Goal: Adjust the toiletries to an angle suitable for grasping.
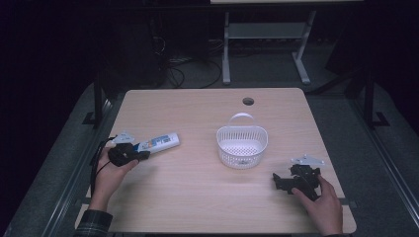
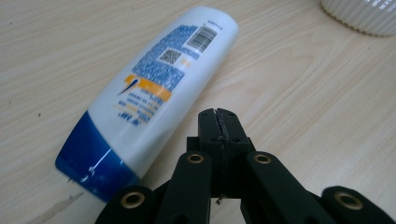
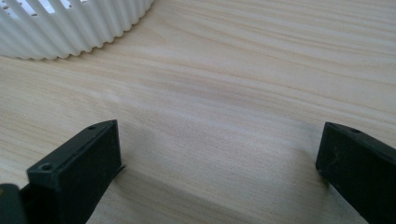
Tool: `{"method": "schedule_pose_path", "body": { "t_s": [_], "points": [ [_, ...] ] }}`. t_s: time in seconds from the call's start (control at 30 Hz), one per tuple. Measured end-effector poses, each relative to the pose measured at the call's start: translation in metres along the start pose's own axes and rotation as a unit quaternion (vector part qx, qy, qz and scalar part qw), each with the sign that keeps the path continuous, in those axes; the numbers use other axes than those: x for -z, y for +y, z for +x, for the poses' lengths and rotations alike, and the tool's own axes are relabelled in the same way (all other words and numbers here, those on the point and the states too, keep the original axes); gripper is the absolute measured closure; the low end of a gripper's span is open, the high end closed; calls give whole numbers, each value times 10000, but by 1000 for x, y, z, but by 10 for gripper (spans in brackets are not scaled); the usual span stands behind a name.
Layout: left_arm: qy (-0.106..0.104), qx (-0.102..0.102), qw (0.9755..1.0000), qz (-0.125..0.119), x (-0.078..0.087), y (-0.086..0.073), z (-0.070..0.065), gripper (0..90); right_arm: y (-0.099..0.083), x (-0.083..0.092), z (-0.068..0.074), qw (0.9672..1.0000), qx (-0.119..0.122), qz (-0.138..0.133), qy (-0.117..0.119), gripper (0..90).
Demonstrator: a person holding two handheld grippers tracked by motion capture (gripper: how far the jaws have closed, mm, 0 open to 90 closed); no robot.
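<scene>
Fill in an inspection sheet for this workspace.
Surface: light wooden table, round hole near the far edge.
Job's things: white and blue bottle lying flat; white basket with nothing in it, mid-table.
Clutter: nothing seen.
Grippers: left hand-held gripper shut, beside the bottle, holding nothing; right hand-held gripper open over bare wood.
Cables: black cable trailing from the left one; more on the floor beyond.
Surroundings: dark room, grey desk frame behind.
</scene>
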State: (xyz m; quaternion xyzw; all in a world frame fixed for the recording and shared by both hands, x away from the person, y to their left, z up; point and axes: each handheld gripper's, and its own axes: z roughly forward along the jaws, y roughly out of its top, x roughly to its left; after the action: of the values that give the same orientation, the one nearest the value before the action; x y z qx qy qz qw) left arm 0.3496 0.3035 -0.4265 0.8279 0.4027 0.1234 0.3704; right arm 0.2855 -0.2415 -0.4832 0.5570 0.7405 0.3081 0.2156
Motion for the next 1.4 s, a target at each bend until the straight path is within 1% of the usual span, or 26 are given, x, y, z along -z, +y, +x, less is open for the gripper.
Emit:
{"method": "schedule_pose_path", "body": {
  "t_s": [0.33, 0.37, 0.4, 0.43, 0.53, 0.57, 0.67, 0.77, 0.8, 0.83, 0.9, 0.93, 0.97, 1.0, 1.1, 1.13, 1.17, 1.23, 1.3, 1.4],
  "points": [
    [-141, -33, 9999, -93, -13, 25, -4, 900, 0, 0, 0, 10000, -6, 0, 0, 0],
    [-150, -77, 9998, -69, -14, 28, -4, 900, 0, 0, 0, 10000, -5, 0, 0, 0],
    [-164, -62, 9998, -72, -16, 31, -5, 900, 0, 0, 0, 10000, -5, 0, 0, 0],
    [-176, -92, 9998, -77, -17, 34, -4, 900, 0, 0, 0, 10000, -5, -1, 0, 0],
    [-176, -87, 9998, -98, -22, 41, -4, 900, 0, 0, 0, 10000, -4, -1, 0, 0],
    [-177, -122, 9997, -81, -23, 44, -4, 900, 0, 0, 0, 10000, -5, -1, -1, 0],
    [-185, -134, 9997, -64, -28, 53, -3, 900, 0, 0, 0, 10000, -5, -1, 0, 0],
    [-142, -185, 9997, -40, -33, 61, -1, 900, 0, 0, 0, 10000, -5, 0, 0, 0],
    [-137, -166, 9998, -55, -35, 64, 0, 900, 0, 0, 0, 10000, -6, -1, 0, 0],
    [-118, -201, 9997, -38, -37, 66, 1, 900, 0, 0, 0, 10000, -3, 1, -1, 0],
    [-94, -198, 9998, -14, -40, 72, 2, 900, 0, 0, 0, 10000, -6, -1, 0, 0],
    [-92, -195, 9998, -41, -42, 74, 3, 900, 0, 0, 0, 10000, -4, -1, 0, 0],
    [-98, -150, 9998, -43, -44, 76, 4, 900, 0, 0, 0, 10000, -5, -1, 0, 0],
    [-83, -179, 9998, -34, -46, 79, 5, 900, 0, 0, 0, 10000, -3, -1, 0, 0],
    [-28, -161, 9999, -41, -52, 84, 6, 900, 0, 0, 0, 10000, -4, -1, 0, 0],
    [-24, -131, 9999, -92, -55, 85, 6, 900, 0, 0, 0, 10000, -5, -2, 1, 0],
    [-17, -102, 9999, -81, -57, 86, 7, 900, 0, 0, 0, 10000, -3, -1, 0, 0],
    [76, -67, 9999, -53, -63, 88, 8, 900, 0, 0, 0, 10000, -4, -1, 0, 0],
    [138, 14, 9999, -84, -68, 90, 10, 900, 0, 0, 0, 10000, -4, 0, -1, 0],
    [196, 40, 9998, 25, -76, 93, 14, 900, 0, 0, 0, 10000, -3, -2, 0, 0]
  ]
}}
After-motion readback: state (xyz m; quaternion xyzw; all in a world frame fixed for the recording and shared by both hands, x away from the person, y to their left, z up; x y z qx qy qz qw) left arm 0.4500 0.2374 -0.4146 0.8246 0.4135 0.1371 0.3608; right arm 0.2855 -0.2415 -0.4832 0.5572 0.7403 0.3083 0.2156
